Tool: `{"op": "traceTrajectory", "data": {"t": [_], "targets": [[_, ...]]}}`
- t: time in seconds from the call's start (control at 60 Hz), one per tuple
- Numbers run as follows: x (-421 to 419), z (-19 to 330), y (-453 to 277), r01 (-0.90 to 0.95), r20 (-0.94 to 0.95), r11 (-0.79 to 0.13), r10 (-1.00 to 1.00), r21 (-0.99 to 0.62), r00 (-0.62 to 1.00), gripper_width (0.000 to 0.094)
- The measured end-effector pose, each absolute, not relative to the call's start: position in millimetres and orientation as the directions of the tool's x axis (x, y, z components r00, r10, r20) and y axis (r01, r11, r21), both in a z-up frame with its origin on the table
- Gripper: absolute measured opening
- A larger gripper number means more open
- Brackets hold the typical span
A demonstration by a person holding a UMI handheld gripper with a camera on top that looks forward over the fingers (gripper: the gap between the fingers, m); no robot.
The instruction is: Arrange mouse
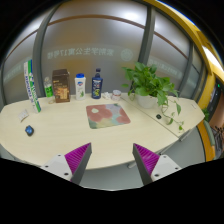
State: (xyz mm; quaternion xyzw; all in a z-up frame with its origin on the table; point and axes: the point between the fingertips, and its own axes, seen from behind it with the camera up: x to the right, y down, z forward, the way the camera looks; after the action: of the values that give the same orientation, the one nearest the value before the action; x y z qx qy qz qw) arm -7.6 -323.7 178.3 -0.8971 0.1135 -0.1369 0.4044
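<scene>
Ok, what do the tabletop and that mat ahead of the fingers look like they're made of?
The table looks like pale laminate or light wood with a smooth matt finish: even cream colour, no visible grain. The mouse mat looks like soft fabric or rubber: thin, flat, printed in reddish tones. The gripper is open, holding nothing.

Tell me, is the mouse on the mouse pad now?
No. The mouse lies on the bare table, well apart from the mouse pad, beyond the open tool.
</scene>
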Motion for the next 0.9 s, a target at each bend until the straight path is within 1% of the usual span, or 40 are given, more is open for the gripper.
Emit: {"op": "traceTrajectory", "data": {"t": [0.083, 0.217, 0.3, 0.417, 0.517, 0.683, 0.8, 0.9], "targets": [[-10.6, 169.4, -328.6, -0.101, 0.159, -0.66, -0.321, -0.745, 0.934, 0.0851], [-34.2, 140.5, -340.9, -0.101, 0.169, -0.689, -0.313, -0.718, 0.935, 0.0857], [-66.7, 117.8, -347.3, -0.097, 0.166, -0.713, -0.291, -0.694, 0.942, 0.0852], [-138.5, 85.3, -338.6, -0.091, 0.135, -0.735, -0.243, -0.672, 0.961, 0.0851], [-216.0, 60.8, -315.3, -0.087, 0.081, -0.747, -0.186, -0.659, 0.979, 0.0851], [-334.0, 39.0, -246.0, -0.043, 0.013, -0.714, -0.072, -0.699, 0.997, 0.0855], [-388.5, 21.9, -197.3, -0.009, 0.003, -0.7, -0.016, -0.714, 1.0, 0.0851], [-413.0, 7.9, -161.3, 0.027, 0.027, -0.69, 0.01, -0.723, 1.0, 0.0851]]}}
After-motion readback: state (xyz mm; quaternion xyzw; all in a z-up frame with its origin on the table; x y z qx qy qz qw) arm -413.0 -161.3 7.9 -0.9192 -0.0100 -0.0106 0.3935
